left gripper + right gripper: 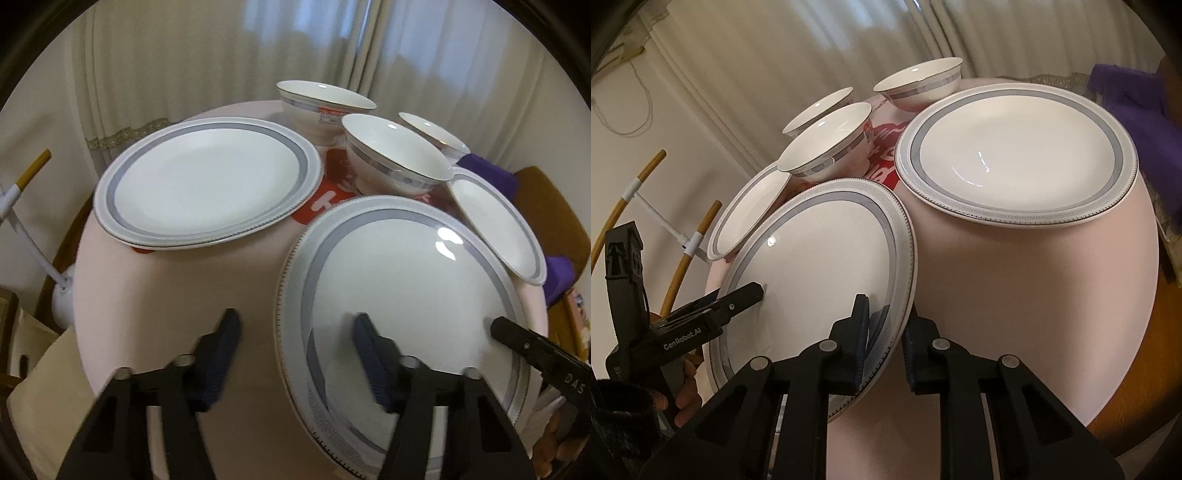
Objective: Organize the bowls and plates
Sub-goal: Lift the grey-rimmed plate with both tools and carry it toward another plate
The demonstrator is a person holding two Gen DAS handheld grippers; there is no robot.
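Note:
Three white plates with grey-blue rims and three matching bowls sit on a round pink table. The near large plate is tilted up off the table. My left gripper straddles its rim with jaws wide apart, one finger on the plate face. My right gripper is shut on the same plate's rim. The other gripper's finger rests on the plate. A second large plate lies flat. A small plate lies beyond. The bowls stand at the back.
A red-and-white printed mat lies under the bowls. A purple cloth lies on a wooden chair at the far side. Curtains hang behind. A rack with yellow-tipped white rods stands beside the table.

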